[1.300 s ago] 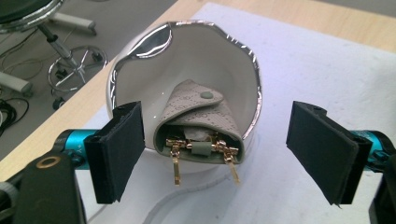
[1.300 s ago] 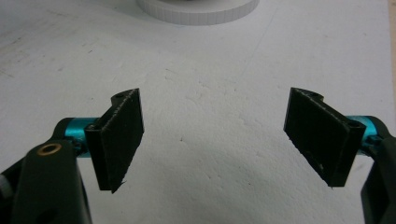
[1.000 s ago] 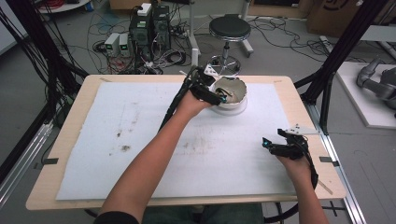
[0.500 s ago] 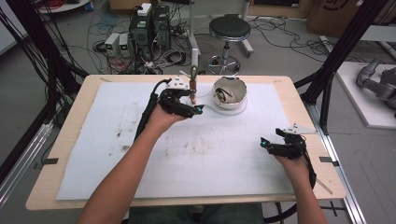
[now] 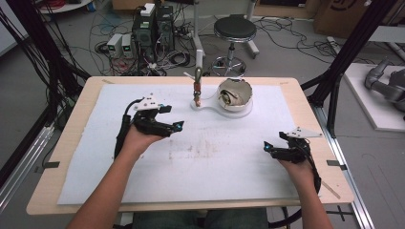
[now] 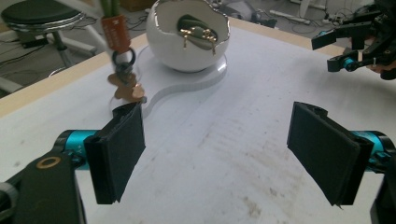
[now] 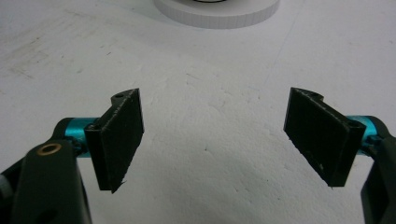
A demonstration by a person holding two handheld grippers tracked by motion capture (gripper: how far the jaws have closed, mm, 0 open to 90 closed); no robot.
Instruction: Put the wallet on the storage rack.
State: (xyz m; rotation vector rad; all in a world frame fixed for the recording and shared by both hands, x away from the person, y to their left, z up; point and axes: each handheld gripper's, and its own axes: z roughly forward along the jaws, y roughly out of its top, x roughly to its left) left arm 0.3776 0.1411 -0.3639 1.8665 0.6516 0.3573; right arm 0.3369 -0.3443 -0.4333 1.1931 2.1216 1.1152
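Note:
A white egg-shaped bowl [image 5: 234,94] stands on a flat white base [image 5: 210,106] at the back middle of the table. In the left gripper view the bowl [image 6: 187,46] holds a dark item with small gold pieces [image 6: 198,31]. Beside it, a bunch of keys and tags [image 6: 123,74] hangs from a thin post [image 5: 197,81] on the same base. My left gripper [image 5: 173,118] hovers left of the base, open and with nothing in it [image 6: 219,154]. My right gripper [image 5: 273,142] is low over the mat at the right, open with nothing between its jaws [image 7: 215,135].
A white mat [image 5: 191,152] covers most of the wooden table [image 5: 305,95]. The base's rim [image 7: 219,11] lies ahead of the right gripper. A stool [image 5: 234,28], computers and cables stand on the floor behind the table.
My left gripper has drawn back from the bowl, moving left and toward the near side. The right gripper has stayed put.

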